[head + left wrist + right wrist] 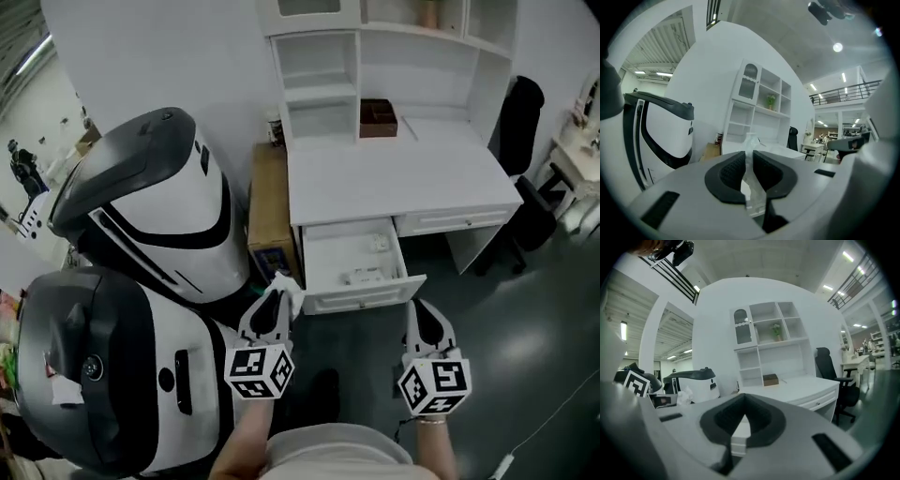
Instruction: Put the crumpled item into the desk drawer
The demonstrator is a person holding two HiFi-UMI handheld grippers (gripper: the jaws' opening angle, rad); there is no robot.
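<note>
My left gripper [278,300] is shut on a crumpled, pale translucent item [288,290], held just off the left front corner of the open desk drawer [361,294]. In the left gripper view the item [751,142] is pinched between the dark pads [733,171] and sticks out past the tips of the left gripper [750,165]. My right gripper [419,311] hovers at the drawer's right front corner with its jaws together and nothing in them. The right gripper view shows the crumpled item [685,396] off to the left of the right gripper [743,411]. A few small white things lie in the drawer.
The white desk [394,178] carries a shelf hutch [323,66] and a brown box [378,118]. A cardboard box [270,211] stands against its left side. A large white and black machine [159,216] fills the left. A black office chair [520,122] is at the right.
</note>
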